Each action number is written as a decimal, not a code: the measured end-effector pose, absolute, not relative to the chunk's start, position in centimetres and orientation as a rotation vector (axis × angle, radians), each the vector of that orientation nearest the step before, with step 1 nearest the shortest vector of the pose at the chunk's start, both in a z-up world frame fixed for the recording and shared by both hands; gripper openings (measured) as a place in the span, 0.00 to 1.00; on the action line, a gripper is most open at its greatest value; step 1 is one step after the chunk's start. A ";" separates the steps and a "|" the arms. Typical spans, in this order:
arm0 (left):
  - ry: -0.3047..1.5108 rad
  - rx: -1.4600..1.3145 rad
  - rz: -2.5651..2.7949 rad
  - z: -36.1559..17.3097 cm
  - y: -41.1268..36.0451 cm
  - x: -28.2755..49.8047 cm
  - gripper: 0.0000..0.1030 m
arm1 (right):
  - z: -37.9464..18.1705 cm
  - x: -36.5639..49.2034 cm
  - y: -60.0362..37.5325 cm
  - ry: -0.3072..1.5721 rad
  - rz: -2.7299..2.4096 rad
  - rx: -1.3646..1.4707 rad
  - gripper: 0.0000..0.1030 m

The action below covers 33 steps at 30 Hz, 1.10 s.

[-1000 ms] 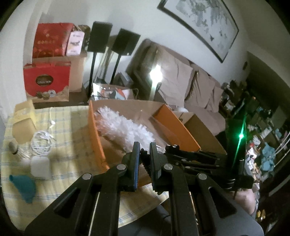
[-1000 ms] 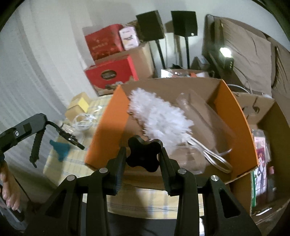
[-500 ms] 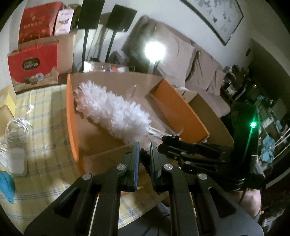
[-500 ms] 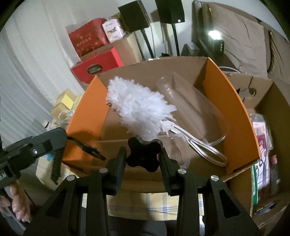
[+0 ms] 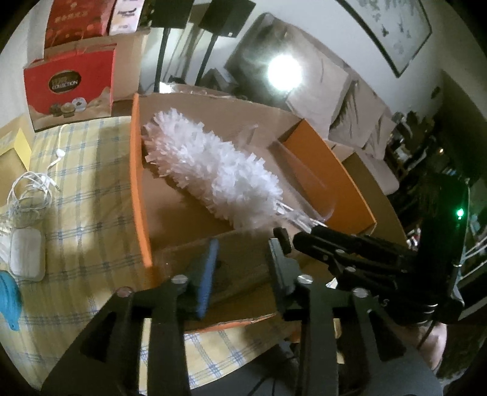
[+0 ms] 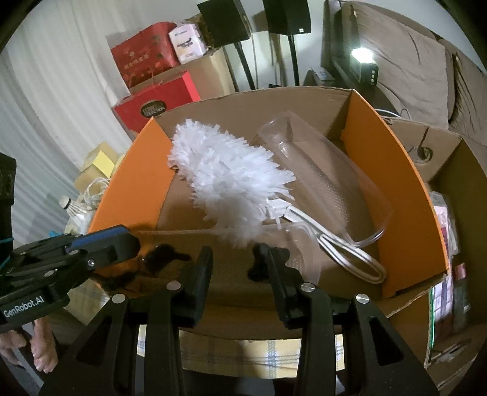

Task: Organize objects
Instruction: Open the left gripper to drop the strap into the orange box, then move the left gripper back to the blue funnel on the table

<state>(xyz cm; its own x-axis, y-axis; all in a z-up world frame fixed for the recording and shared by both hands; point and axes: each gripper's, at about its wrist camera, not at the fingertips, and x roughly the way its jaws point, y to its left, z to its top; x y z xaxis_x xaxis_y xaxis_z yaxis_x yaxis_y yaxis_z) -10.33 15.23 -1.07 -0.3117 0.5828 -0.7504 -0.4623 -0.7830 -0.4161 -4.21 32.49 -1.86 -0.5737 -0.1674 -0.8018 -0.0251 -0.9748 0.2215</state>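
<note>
orange box (image 6: 392, 182) holds white duster (image 6: 231, 179); left tool (image 5: 242, 259) and right tool (image 6: 232, 262) both spread wide.

Matt cardboard box (image 6: 392, 182) holds fluffy duster (image 6: 231, 179) and clear glossy plastic sleeve (image 6: 331, 182).

Red gift bag (image 5: 68, 88), speaker stands (image 6: 284, 15), brown sofa (image 6: 404, 58), framed picture (image 5: 392, 33)

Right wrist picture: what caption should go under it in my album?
Open right tool hovers at the near wall of the cardboard box holding a fluffy white duster and its clear plastic sleeve.
</note>
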 end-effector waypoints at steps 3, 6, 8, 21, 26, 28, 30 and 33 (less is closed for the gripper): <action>-0.183 -1.272 2.127 -0.5 14.5 -10.3 0.35 | -1.4 -3.9 32.8 -0.345 -2.710 1.388 0.37; -0.194 -1.249 2.143 0.5 13.6 -10.1 0.44 | -0.8 -3.5 32.8 -0.351 -2.719 1.368 0.37; -0.198 -1.224 2.167 1.1 12.9 -9.8 0.49 | -0.4 -3.2 32.6 -0.341 -2.724 1.359 0.37; -0.134 -1.137 2.381 3.5 7.5 -8.2 0.73 | 2.4 -2.4 30.2 -0.333 -2.745 1.252 0.69; -0.122 -1.139 2.433 3.6 5.1 -7.7 0.73 | 2.9 -2.3 28.5 -0.293 -2.733 1.231 0.71; -0.111 -1.143 2.462 3.7 4.1 -7.6 0.73 | 3.0 -2.3 27.5 -0.268 -2.726 1.225 0.71; -0.111 -1.151 2.478 3.6 3.2 -7.6 0.73 | 3.1 -2.5 26.5 -0.251 -2.712 1.218 0.71; -0.127 -1.164 2.499 3.4 1.5 -7.6 0.73 | 3.1 -2.8 24.9 -0.228 -2.698 1.206 0.74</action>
<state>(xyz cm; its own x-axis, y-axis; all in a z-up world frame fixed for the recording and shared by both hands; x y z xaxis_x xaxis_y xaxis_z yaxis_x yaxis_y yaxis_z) -7.59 1.48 3.42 -0.5848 0.3749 -0.7194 -0.3001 -0.9239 -0.2375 -2.81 24.90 3.09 -0.6558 -0.2230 -0.7212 0.0987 -0.9725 0.2109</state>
